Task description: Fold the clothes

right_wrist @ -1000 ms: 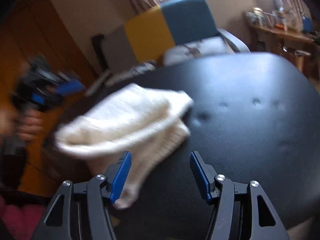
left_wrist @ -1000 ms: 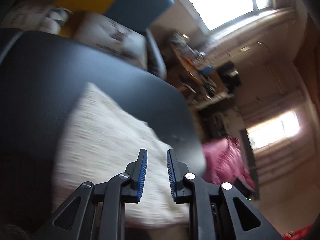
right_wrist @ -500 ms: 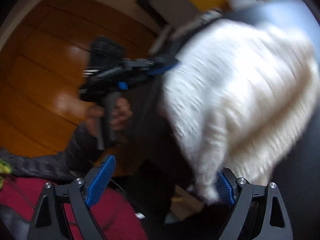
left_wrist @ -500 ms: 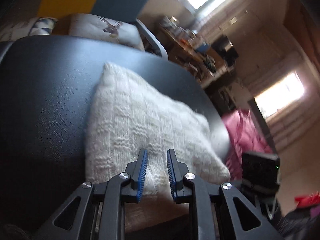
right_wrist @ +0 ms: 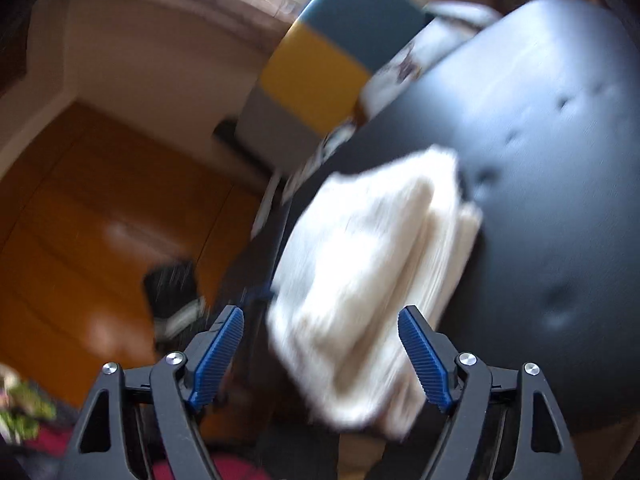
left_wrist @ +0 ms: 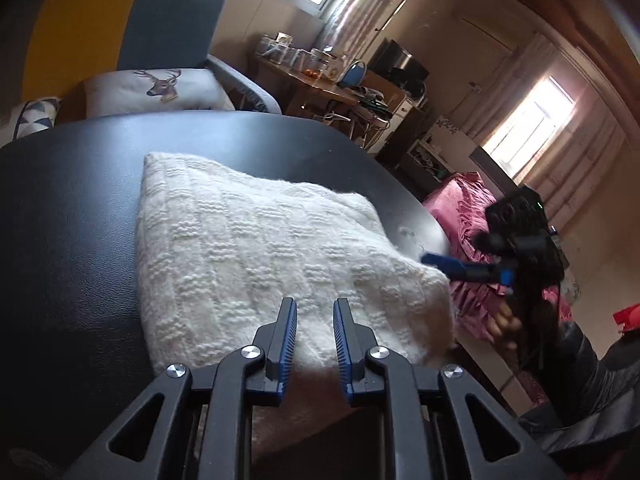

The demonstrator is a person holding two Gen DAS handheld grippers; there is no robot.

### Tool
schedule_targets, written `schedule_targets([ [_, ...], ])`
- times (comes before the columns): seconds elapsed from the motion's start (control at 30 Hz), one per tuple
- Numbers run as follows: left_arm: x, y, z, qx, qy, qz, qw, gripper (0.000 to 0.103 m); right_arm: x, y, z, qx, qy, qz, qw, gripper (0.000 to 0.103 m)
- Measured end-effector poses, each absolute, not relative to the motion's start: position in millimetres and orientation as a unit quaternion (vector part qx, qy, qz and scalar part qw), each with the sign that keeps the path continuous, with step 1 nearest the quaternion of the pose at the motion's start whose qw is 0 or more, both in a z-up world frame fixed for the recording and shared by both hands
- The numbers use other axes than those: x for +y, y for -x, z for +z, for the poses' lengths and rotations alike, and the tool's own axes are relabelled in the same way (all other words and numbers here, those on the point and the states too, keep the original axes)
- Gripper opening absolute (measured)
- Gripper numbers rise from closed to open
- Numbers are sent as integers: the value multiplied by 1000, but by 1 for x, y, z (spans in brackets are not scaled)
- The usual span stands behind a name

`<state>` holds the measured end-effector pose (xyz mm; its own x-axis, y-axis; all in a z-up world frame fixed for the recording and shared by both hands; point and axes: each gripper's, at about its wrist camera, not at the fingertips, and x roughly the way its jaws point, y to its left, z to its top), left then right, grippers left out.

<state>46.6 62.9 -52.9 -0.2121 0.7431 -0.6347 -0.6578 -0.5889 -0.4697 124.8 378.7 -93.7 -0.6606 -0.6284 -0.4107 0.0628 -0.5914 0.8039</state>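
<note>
We see a folded cream-white knitted garment lying on a black padded leather-like table top, its near edge hanging a little over the table's near edge and its right-hand corner close to the table's right edge. In the right wrist view the same garment is blurred, but its stacked folded layers show along one side, and it sits at the near left part of the dark surface.

Our left gripper hovers at the garment's near edge with its blue-ribbed fingers drawn close, a narrow gap left between them and nothing pinched there. Our right gripper stands spread wide, its blue pads on either side of the garment's near end and clasping nothing; whether they touch the knit we cannot tell through the blur. In the left wrist view that right gripper reaches toward the garment's right-hand corner, held by a hand beside the table's right edge.

Beyond the far edge stands a yellow and teal upholstered armchair with a white cushion printed with a deer. A pink ruffled cloth lies past the right edge.
</note>
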Motion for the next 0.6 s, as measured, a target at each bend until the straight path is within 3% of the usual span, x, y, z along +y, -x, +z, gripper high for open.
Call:
schedule_targets([
  [0.2, 68, -57, -62, -49, 438, 768, 465, 18, 364, -80, -107, -397, -366, -822, 182, 79],
  [0.27, 69, -58, -67, -50, 443, 764, 466, 18, 357, -70, -107, -370, -377, -832, 172, 68],
  [0.33, 69, -58, -73, -51, 448, 761, 467, 18, 351, -60, -103, -334, -382, -848, 153, 14],
  [0.53, 71, -69, -77, -33, 458, 745, 484, 18, 330, -60, -70, -155, -388, -906, 75, 12],
  [0.6, 71, -72, -75, -28, 461, 739, 491, 18, 337, -59, -83, -162, -398, -900, 71, 12],
])
